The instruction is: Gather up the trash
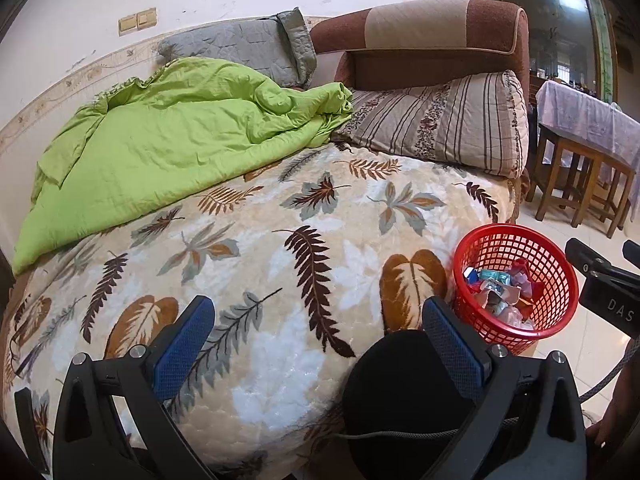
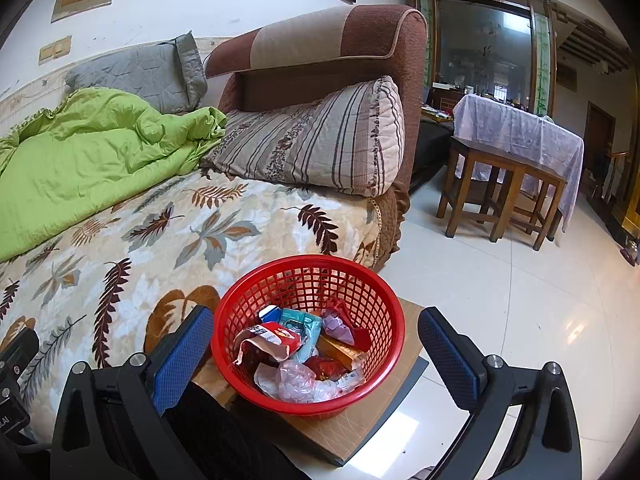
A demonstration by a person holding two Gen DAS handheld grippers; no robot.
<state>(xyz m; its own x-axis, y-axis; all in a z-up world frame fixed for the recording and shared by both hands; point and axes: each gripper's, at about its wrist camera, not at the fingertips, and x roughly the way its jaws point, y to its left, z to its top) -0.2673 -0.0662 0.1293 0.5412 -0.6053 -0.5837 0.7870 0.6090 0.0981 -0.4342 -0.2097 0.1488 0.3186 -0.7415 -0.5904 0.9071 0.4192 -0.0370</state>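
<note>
Scene: a red mesh basket (image 2: 308,332) is seen standing on a low tan board (image 2: 360,428) beside the bed (image 1: 280,264), at about 3 o'clock from the leaf-patterned blanket in the left wrist view.
Trash: crumpled wrappers and a clear plastic bag (image 2: 298,384) are piled inside the basket; no loose litter can be made out on the blanket.
Left gripper (image 1: 318,344): held wide open over the bed's near edge, nothing between its blue pads.
Right gripper (image 2: 316,354): spread wide at 6 o'clock of the basket, empty, a finger standing to either side of the rim.
Handling: the wrappers are judged light, thin and crushable, likely slippery where glossy; a pinch on a crumpled fold would be favoured.
Basket: judged light, stiff and slightly springy; best taken by the rim.
Progress: collection appears near complete.
</note>
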